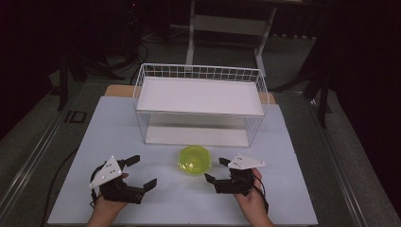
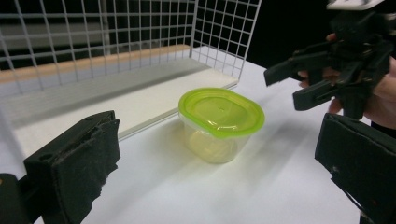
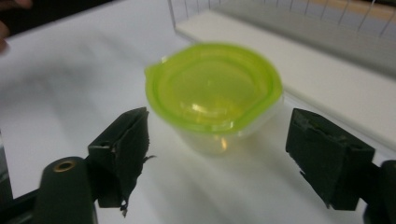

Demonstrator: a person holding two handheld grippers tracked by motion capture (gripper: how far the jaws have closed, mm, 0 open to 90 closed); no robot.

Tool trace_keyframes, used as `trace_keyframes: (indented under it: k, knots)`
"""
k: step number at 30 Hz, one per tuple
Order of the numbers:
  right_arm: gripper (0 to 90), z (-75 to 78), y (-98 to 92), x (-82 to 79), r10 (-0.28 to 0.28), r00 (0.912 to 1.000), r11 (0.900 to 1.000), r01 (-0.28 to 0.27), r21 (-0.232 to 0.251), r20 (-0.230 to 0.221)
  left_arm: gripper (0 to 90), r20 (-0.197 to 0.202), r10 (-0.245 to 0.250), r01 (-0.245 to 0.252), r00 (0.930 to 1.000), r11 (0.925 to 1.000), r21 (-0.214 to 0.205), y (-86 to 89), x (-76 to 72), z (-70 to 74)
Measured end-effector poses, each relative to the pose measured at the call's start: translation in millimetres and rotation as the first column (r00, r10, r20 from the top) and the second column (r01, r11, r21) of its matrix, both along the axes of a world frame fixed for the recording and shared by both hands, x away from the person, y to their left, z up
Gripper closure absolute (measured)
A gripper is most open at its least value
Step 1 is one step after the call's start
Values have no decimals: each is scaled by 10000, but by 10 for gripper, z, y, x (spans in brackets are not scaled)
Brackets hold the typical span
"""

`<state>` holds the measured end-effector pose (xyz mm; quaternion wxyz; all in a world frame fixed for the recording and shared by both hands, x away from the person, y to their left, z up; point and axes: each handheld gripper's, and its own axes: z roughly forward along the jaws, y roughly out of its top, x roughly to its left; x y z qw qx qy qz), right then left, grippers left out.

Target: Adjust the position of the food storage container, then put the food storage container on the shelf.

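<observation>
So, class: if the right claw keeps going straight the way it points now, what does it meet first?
Most likely the tub with the green lid. The right claw is open and the tub sits just ahead between its jaws, untouched; depth is hard to judge.

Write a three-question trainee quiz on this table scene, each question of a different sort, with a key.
1. True or false: the green-lidded tub stands inside the wire basket.
2. Which gripper is nearer the tub? A. left gripper B. right gripper
3. Fill in: the tub's lid is ____ (on/off).

Key:
1. False; it stands on the table in front of the basket.
2. B
3. on
</observation>
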<state>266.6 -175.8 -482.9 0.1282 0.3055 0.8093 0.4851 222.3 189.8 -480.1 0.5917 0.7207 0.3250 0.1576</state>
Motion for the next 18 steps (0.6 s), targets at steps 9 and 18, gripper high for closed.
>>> trace_keyframes:
  k: [9,18]
  knots:
    - [114,98,-14,45,-651,9978,9979,650,-43,-89,3,-656,-706,692,9954,9973,-235,-265,249,76]
    - [141,140,-12,282,-1431,9790,9866,1528,574,-1453,3,-1640,-534,584,9850,9980,259,-469,489,78]
